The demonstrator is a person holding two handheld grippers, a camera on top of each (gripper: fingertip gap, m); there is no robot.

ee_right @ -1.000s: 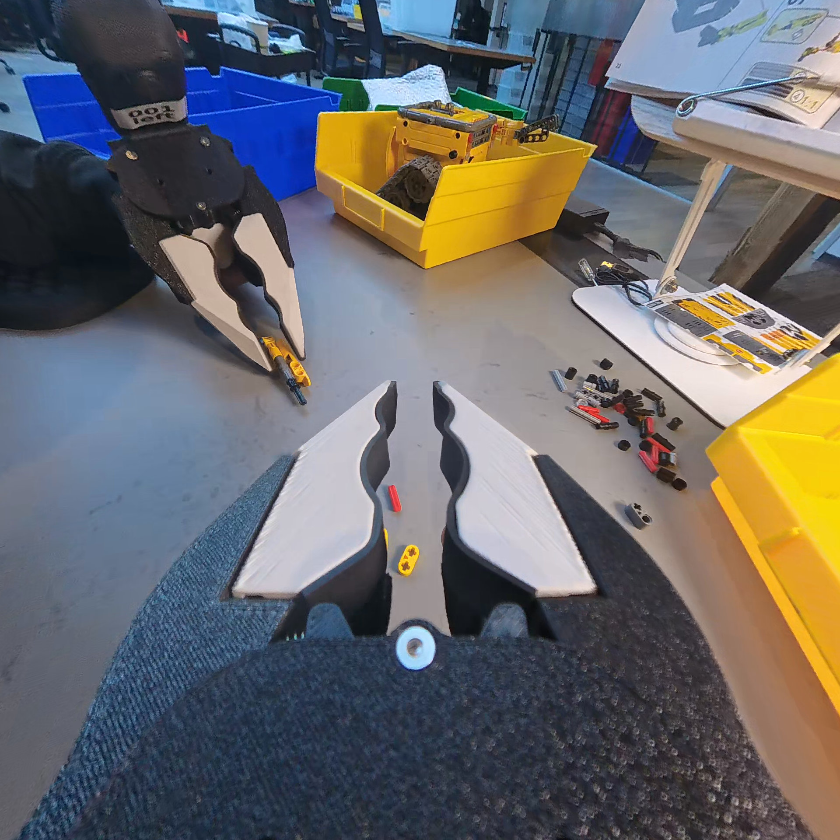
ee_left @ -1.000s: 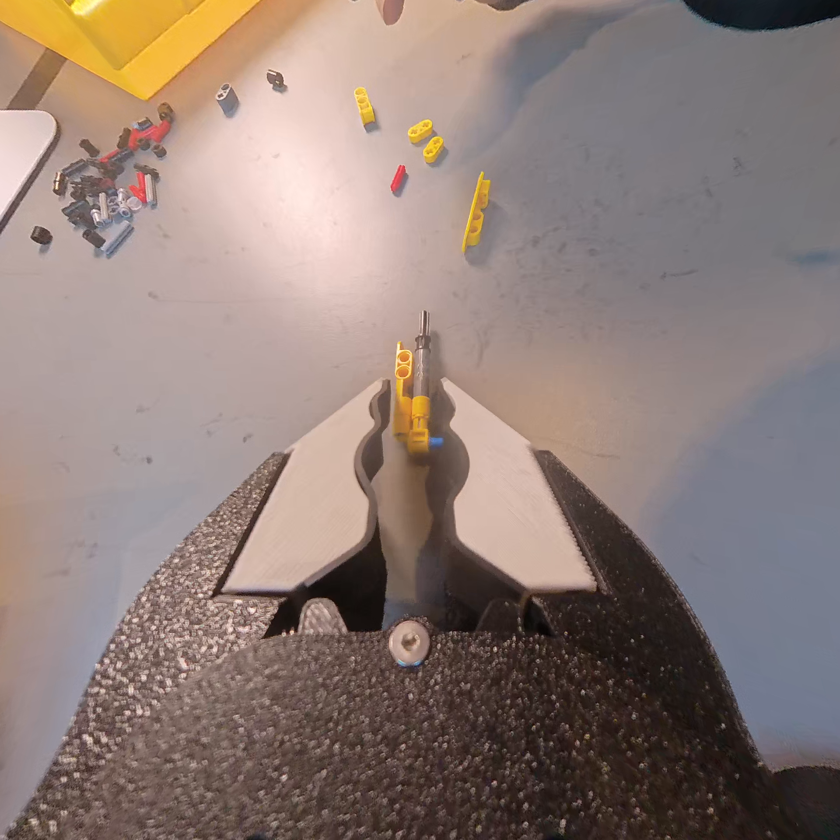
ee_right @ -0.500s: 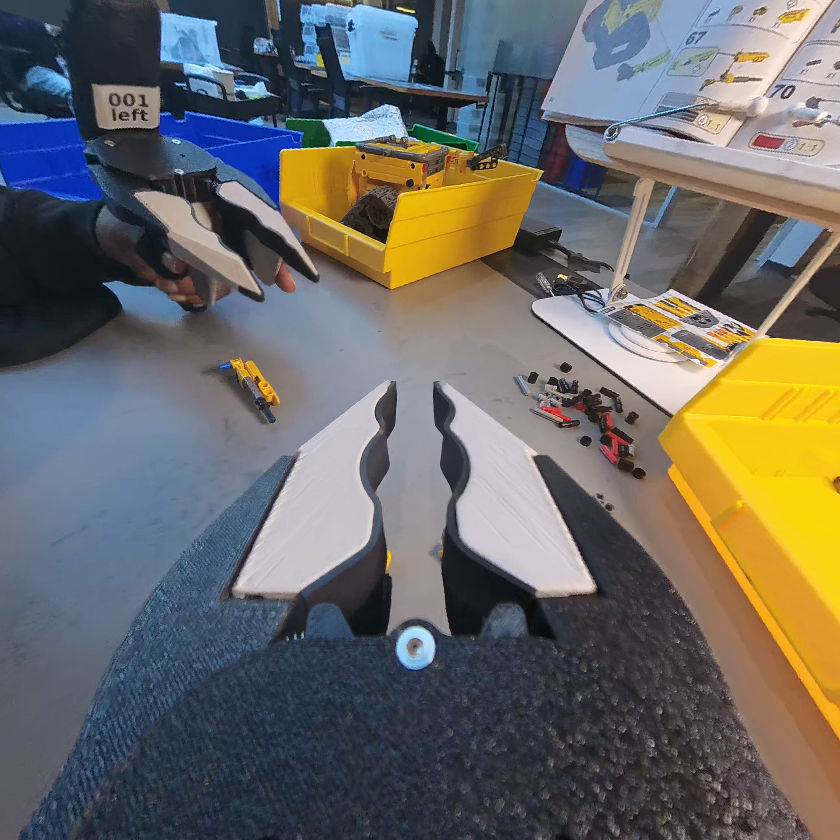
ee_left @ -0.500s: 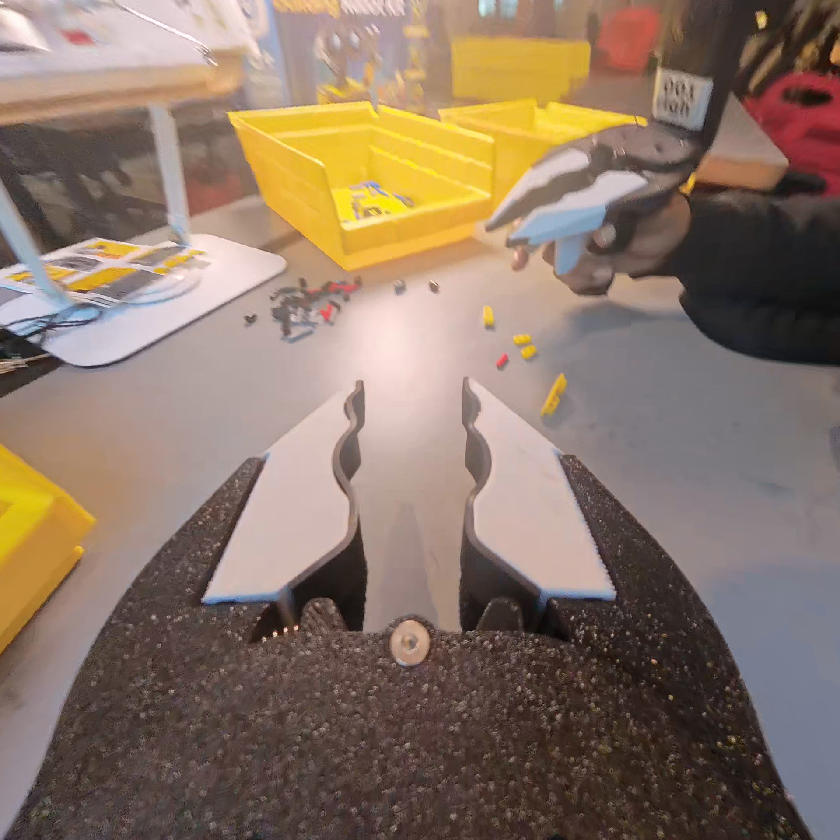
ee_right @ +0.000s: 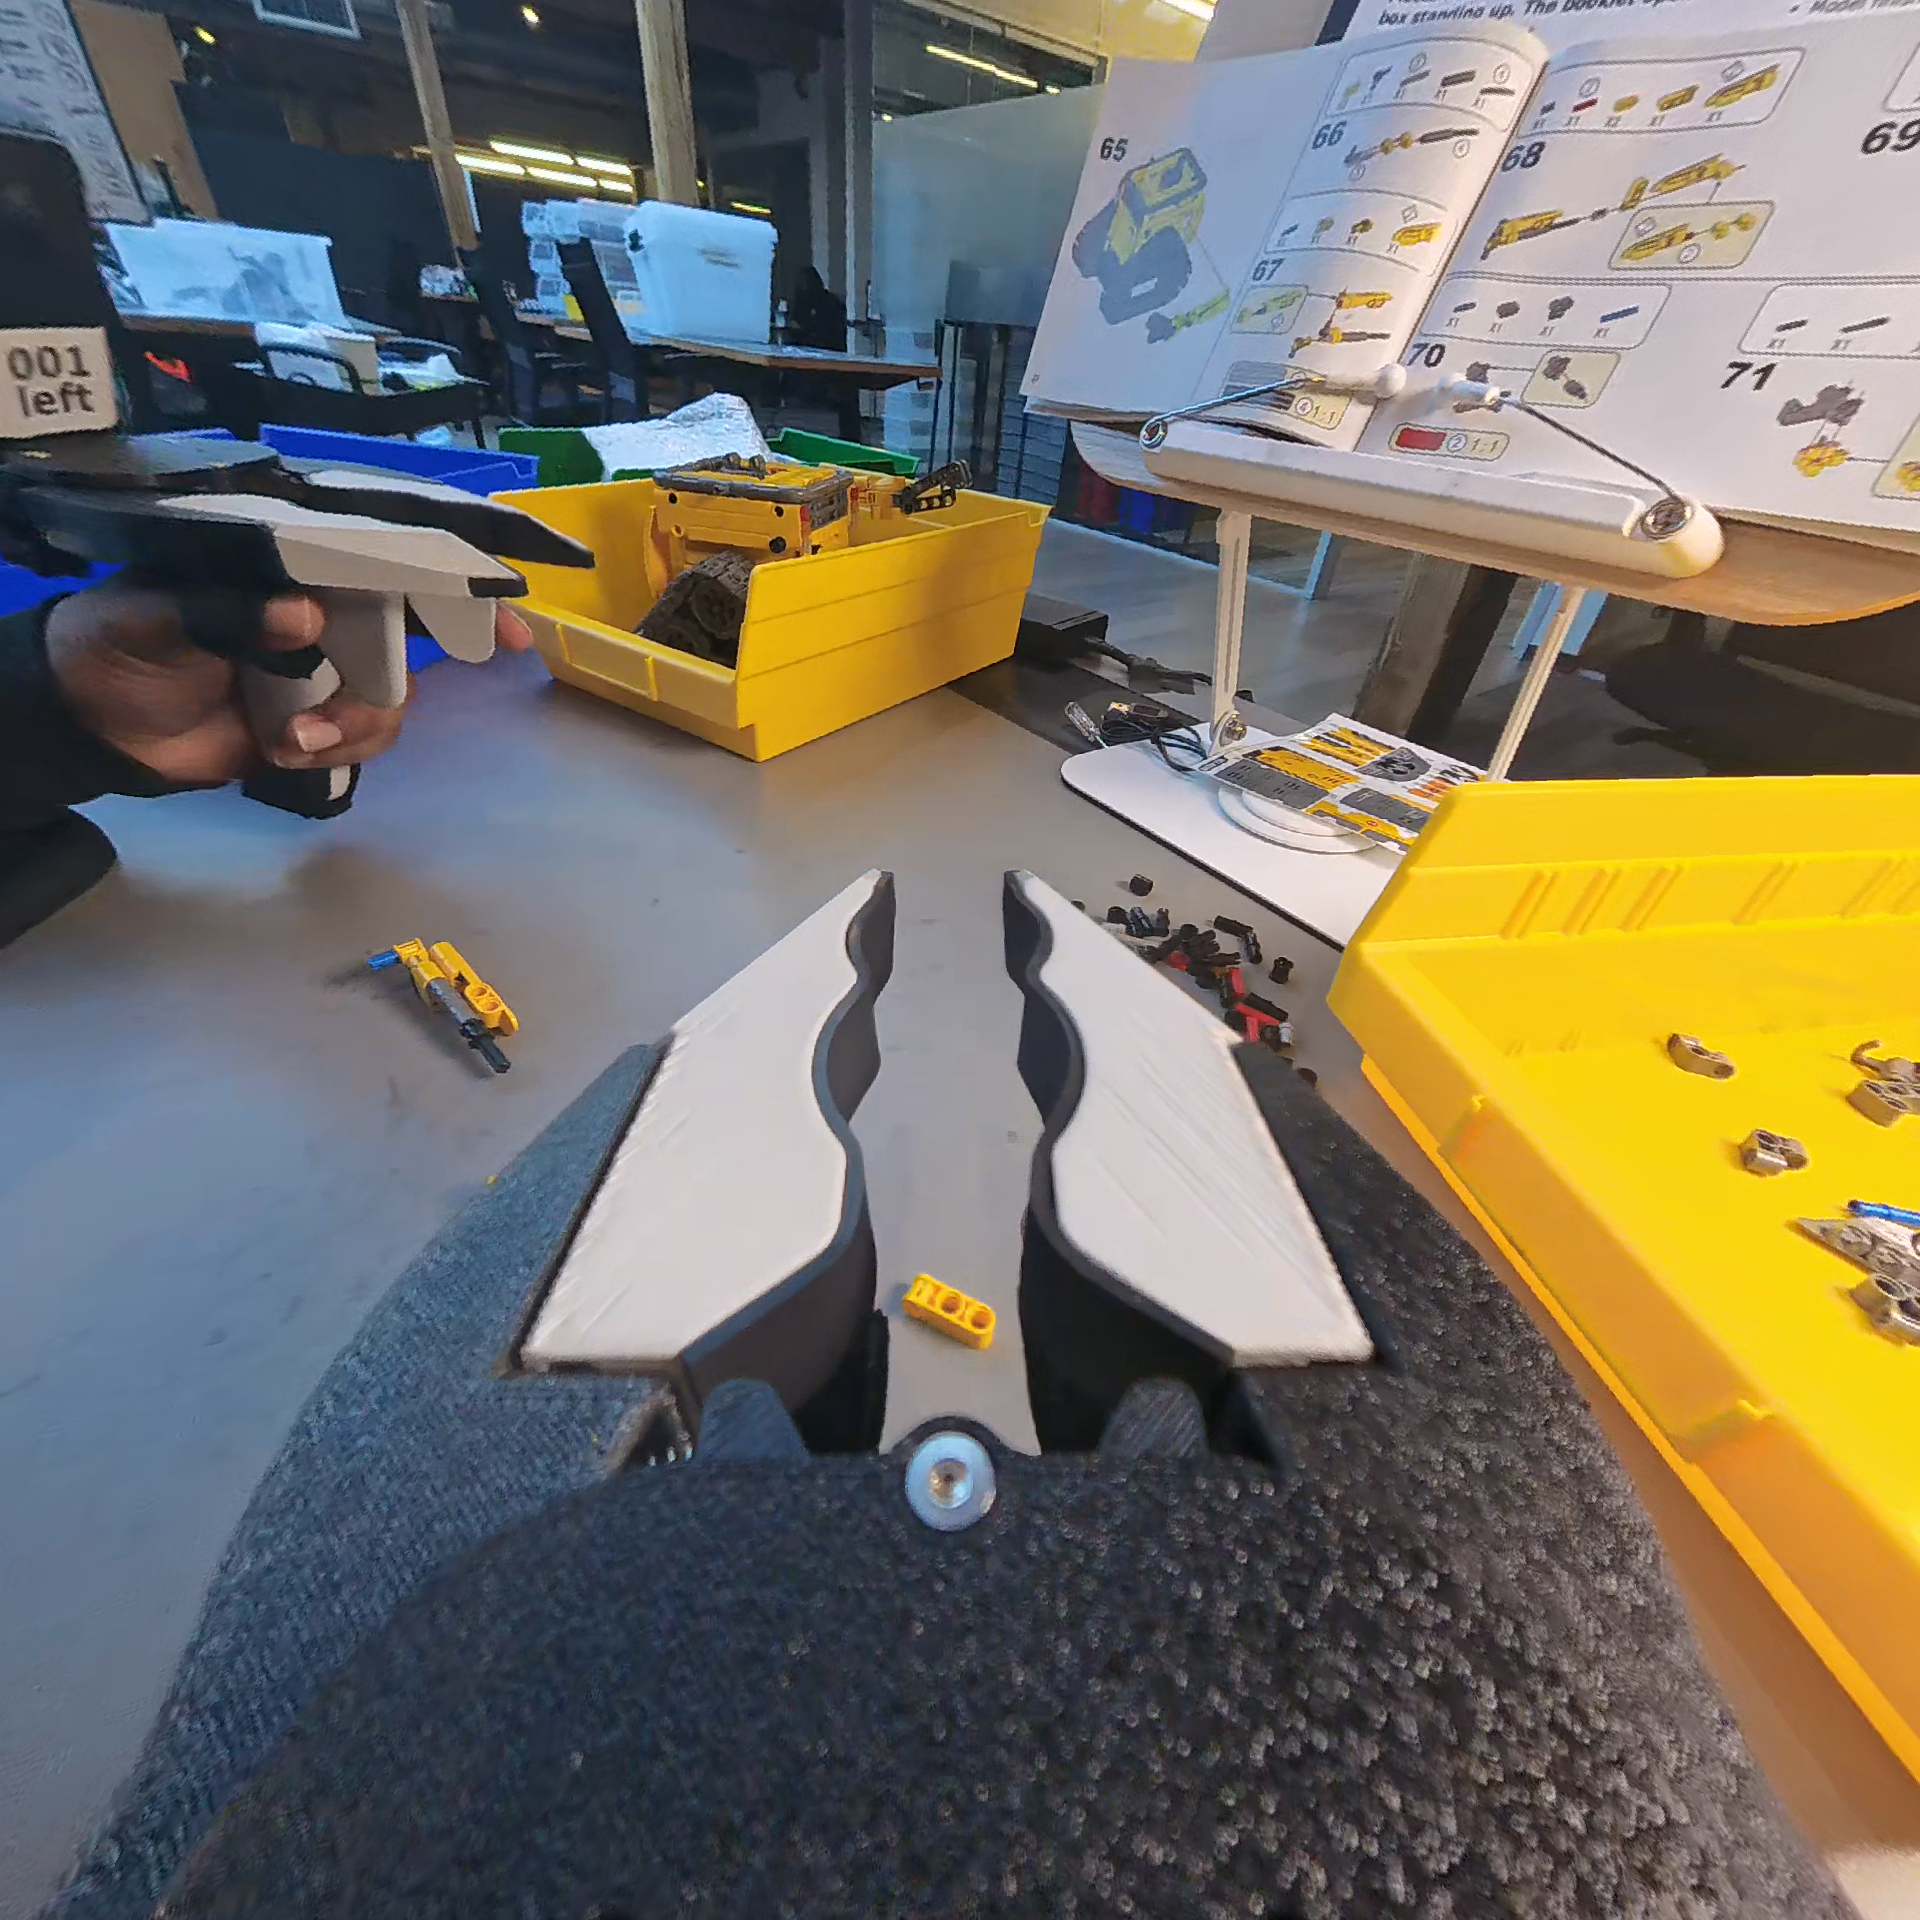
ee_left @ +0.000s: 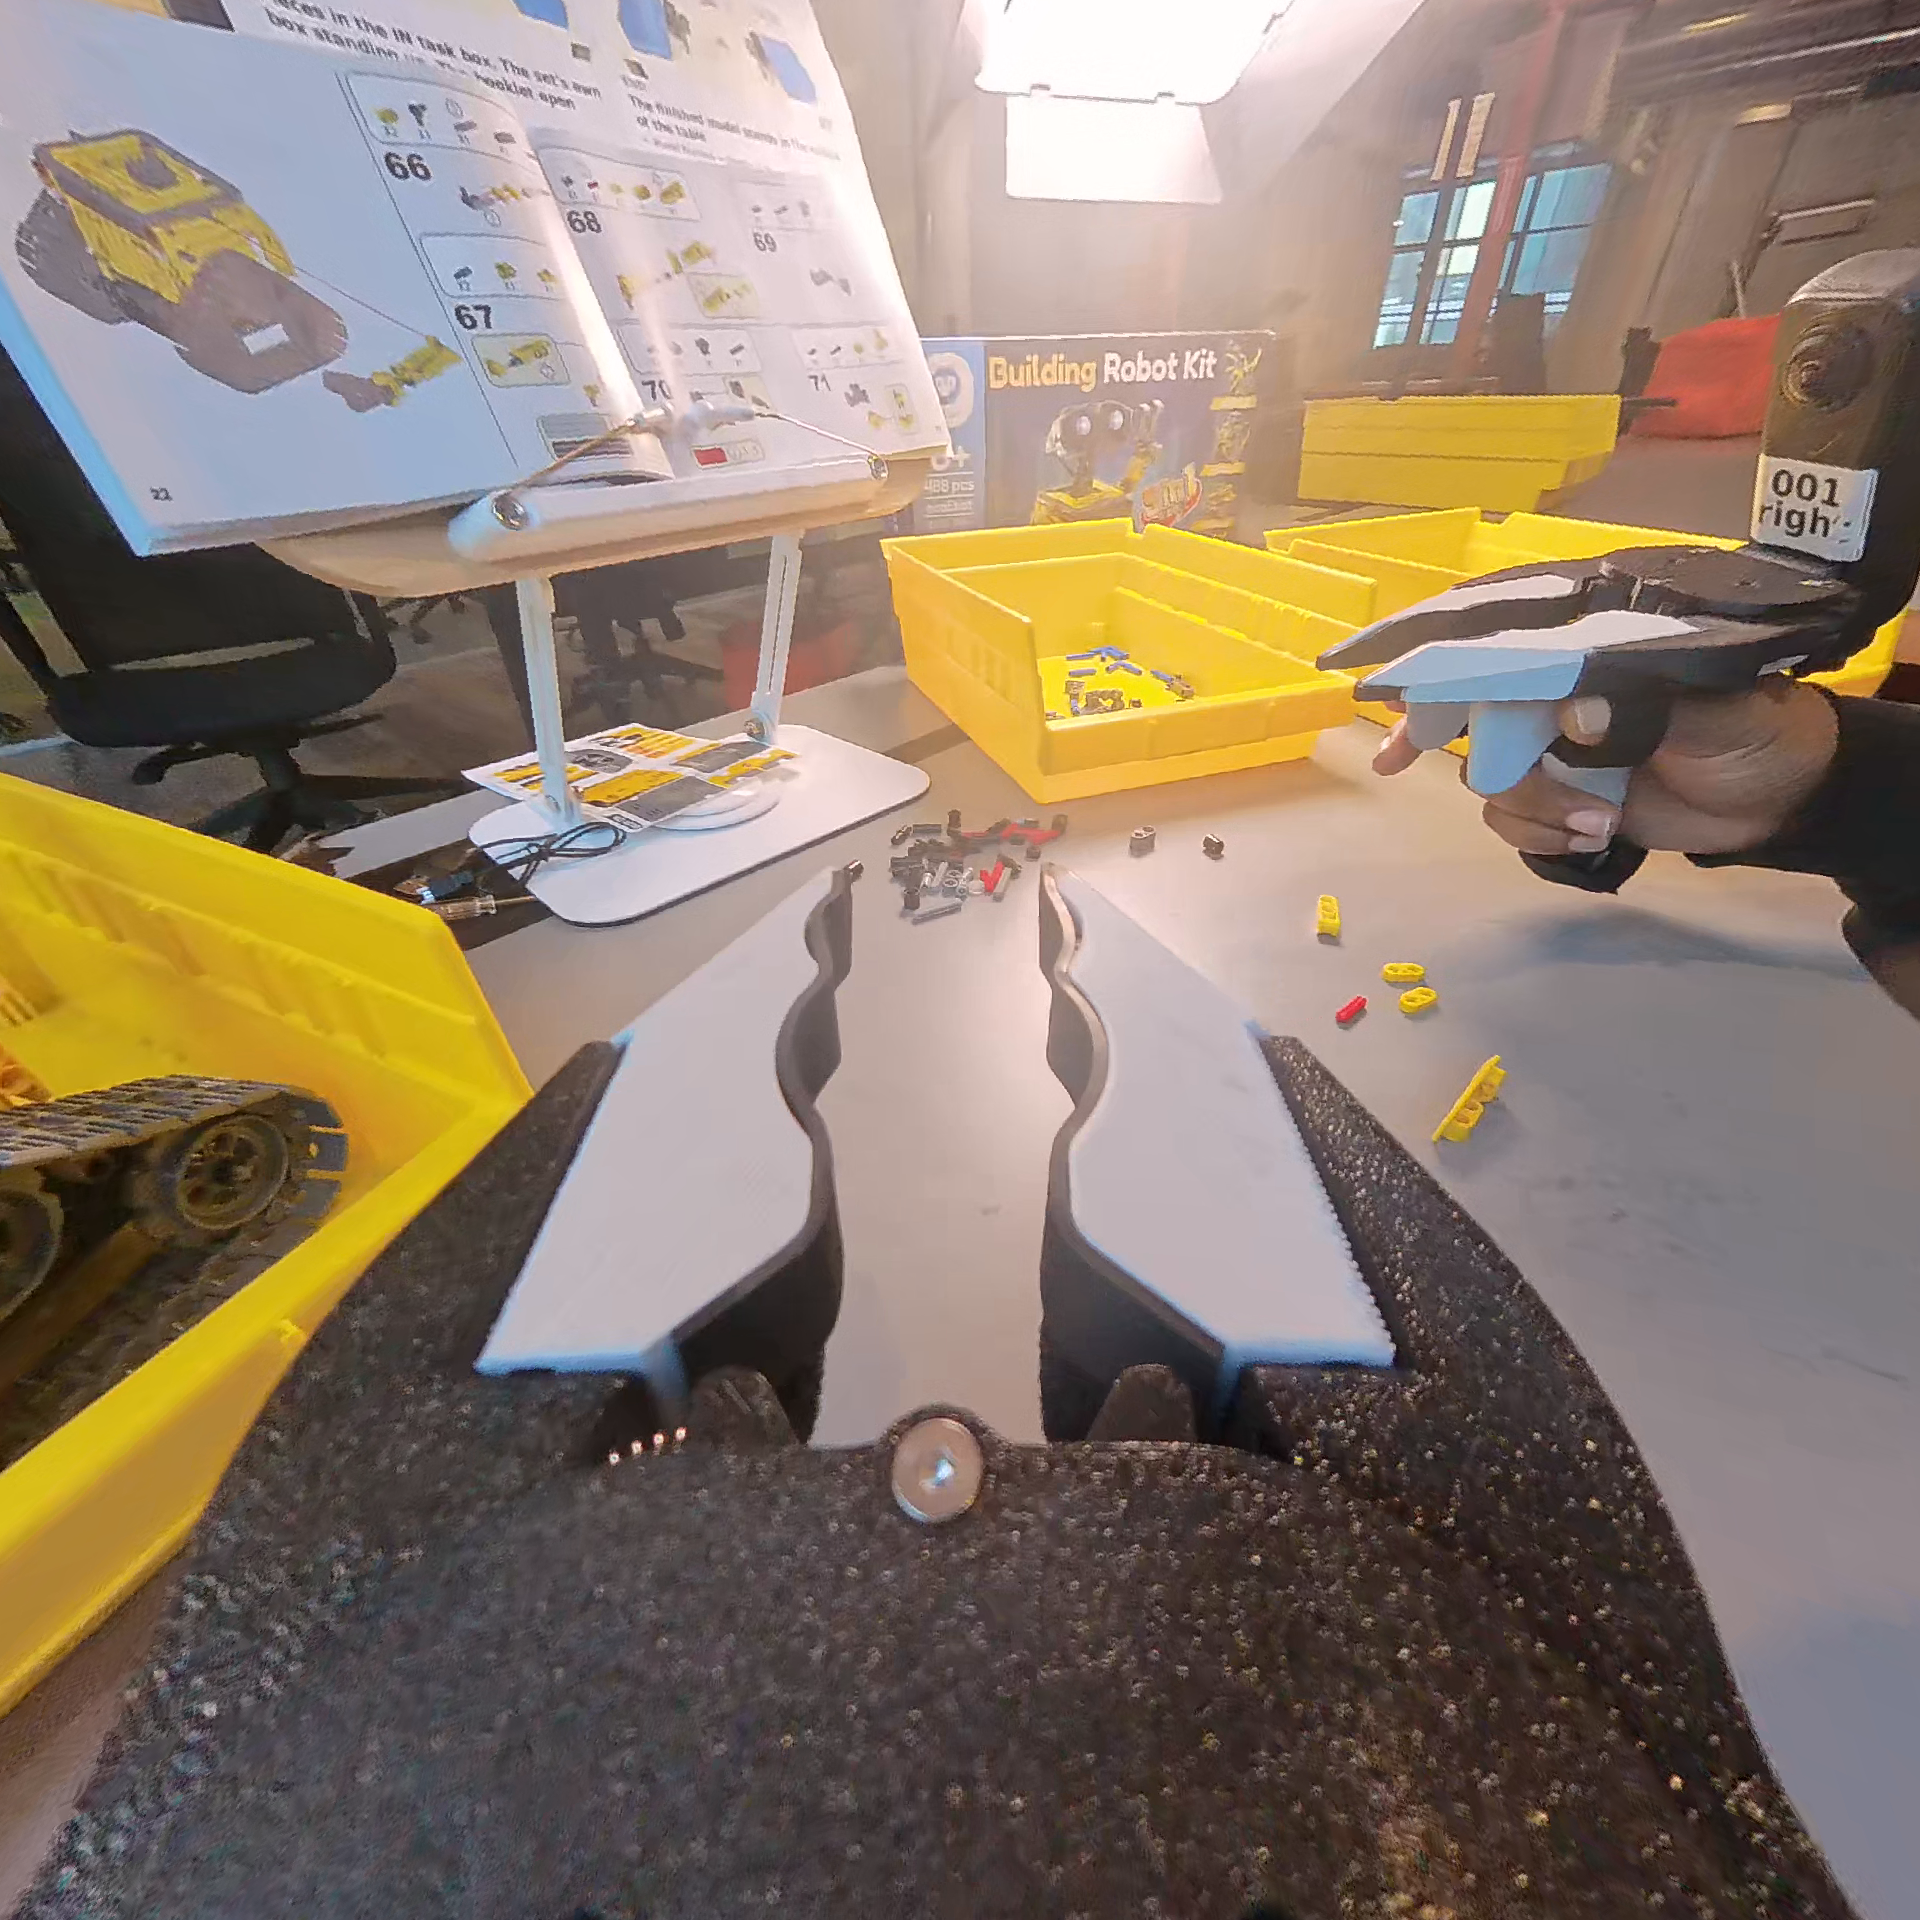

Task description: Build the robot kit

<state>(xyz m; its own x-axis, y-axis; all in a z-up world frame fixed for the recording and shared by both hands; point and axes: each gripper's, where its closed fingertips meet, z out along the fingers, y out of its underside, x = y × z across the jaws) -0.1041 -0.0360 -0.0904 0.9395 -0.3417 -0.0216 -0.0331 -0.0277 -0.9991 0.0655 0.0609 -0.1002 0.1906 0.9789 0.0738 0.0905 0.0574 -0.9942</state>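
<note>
Left claw [ee_left: 945, 883] is up off the counter [ee_left: 1610, 1299], jaws spread, nothing between them. Lower left of the left wrist view, a yellow bin [ee_left: 239, 997] holds a tracked model [ee_left: 156, 1174], cut off by the frame edge. Upper left, an open booklet [ee_left: 447, 260] sits on a white stand [ee_left: 707, 831]. Centre, just past the claw tips, a pile of small black and red parts [ee_left: 956, 857], too small to sort. Beyond it, a second bin [ee_left: 1101, 665] with a few blue bits inside. To the right, loose yellow pieces [ee_left: 1403, 982] and a yellow beam [ee_left: 1468, 1115] lie on the counter.

Over to the right wrist view: left of centre, a small assembly [ee_right: 449, 985] lies flat, with yellow beams, a dark axle and a blue tip. Right claw [ee_right: 948, 883] hovers with jaws apart, empty, with a yellow brick [ee_right: 948, 1325] on the counter below. Far right, a bin [ee_right: 1558, 935] holds grey connectors [ee_right: 1771, 1153], partly cropped.
</note>
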